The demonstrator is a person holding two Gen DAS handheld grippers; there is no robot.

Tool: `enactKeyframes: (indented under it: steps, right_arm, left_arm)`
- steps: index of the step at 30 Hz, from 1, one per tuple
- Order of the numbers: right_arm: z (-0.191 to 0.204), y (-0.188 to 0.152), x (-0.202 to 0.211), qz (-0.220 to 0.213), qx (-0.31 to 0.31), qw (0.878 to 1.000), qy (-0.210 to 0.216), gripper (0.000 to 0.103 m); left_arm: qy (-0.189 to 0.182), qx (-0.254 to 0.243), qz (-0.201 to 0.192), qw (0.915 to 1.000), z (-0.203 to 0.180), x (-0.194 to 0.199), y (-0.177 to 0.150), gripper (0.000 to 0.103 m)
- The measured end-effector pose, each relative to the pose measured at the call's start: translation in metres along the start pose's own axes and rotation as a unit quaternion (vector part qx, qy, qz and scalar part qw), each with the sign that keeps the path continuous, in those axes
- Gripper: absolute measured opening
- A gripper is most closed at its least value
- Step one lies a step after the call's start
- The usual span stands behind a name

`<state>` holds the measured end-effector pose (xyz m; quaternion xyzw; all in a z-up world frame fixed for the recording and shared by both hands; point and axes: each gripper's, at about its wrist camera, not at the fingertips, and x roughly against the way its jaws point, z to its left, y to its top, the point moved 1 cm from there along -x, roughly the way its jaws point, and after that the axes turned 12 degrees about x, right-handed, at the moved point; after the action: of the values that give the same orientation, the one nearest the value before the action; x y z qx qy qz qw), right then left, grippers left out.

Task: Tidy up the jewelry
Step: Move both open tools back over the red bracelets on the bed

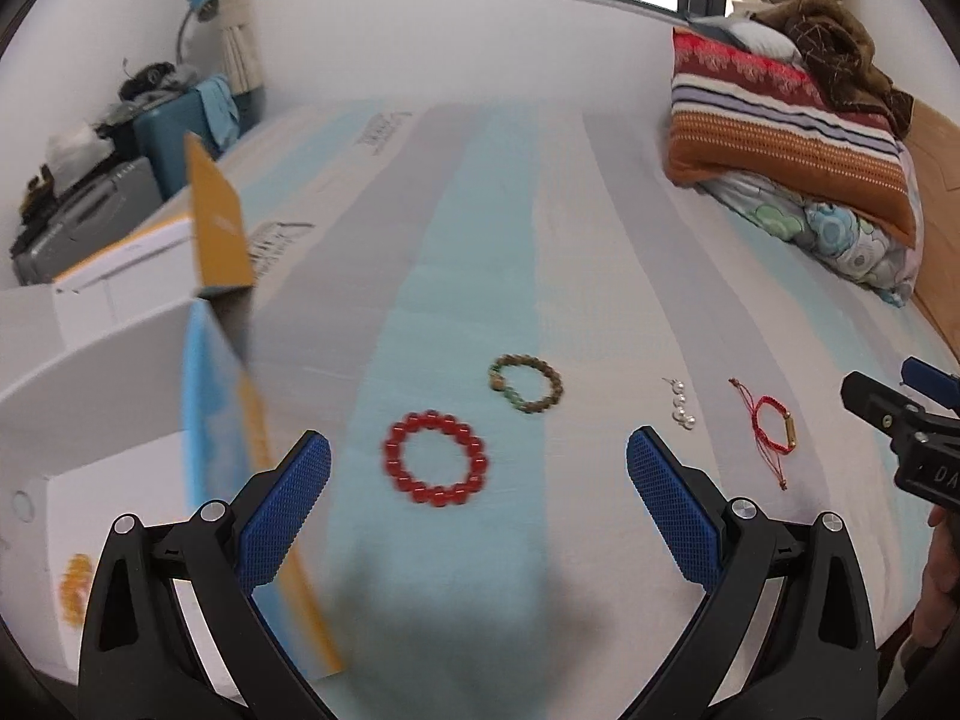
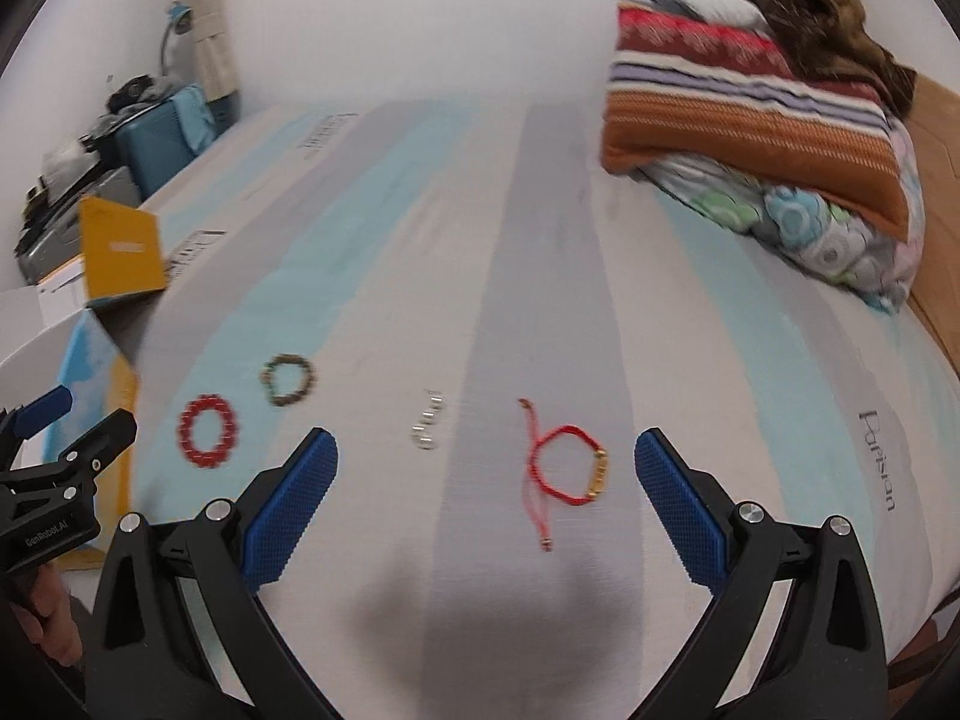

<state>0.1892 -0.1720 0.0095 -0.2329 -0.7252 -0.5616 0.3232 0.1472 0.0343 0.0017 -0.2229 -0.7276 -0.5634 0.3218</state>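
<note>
**A:** So what's closest to the camera?

**B:** Left gripper (image 1: pixel 478 468), jaws spread wide, nothing in them. The red bracelet (image 1: pixel 436 459) lies flat on the mattress (image 1: pixel 480 228) right between its fingertips. The right gripper (image 2: pixel 486 468) is just as wide and also empty, with the red cord bracelet (image 2: pixel 564 468) between its fingers, gold bead on the right side.

**A:** And further out?

**B:** A brown-green bracelet (image 1: pixel 528 384) just past the red one, and a little pearl piece (image 1: pixel 681 405) between it and the cord one, maybe an earring, too blurry to say. All four are apart, roughly in a row.

**A:** The box?

**B:** White box (image 1: pixel 90 396) at the left edge, beside the left gripper, orange flap (image 1: pixel 219 222) standing up. Far right, folded blankets (image 1: pixel 786 138) piled against the headboard.
</note>
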Motion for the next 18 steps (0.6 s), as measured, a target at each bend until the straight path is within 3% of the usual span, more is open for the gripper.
enactKeyframes:
  steps: [9, 18]
  right_arm:
    - [-0.035, -0.020, -0.061, 0.045, -0.041, 0.998, 0.000, 0.096]
    - [-0.034, -0.032, -0.111, 0.079, -0.039, 0.996, 0.005, 0.096]
  left_arm:
    - [0.018, -0.005, 0.017, 0.9997, -0.013, -0.063, -0.010, 0.097]
    - [0.035, 0.010, 0.047, 0.9983, 0.001, -0.113, -0.021, 0.097]
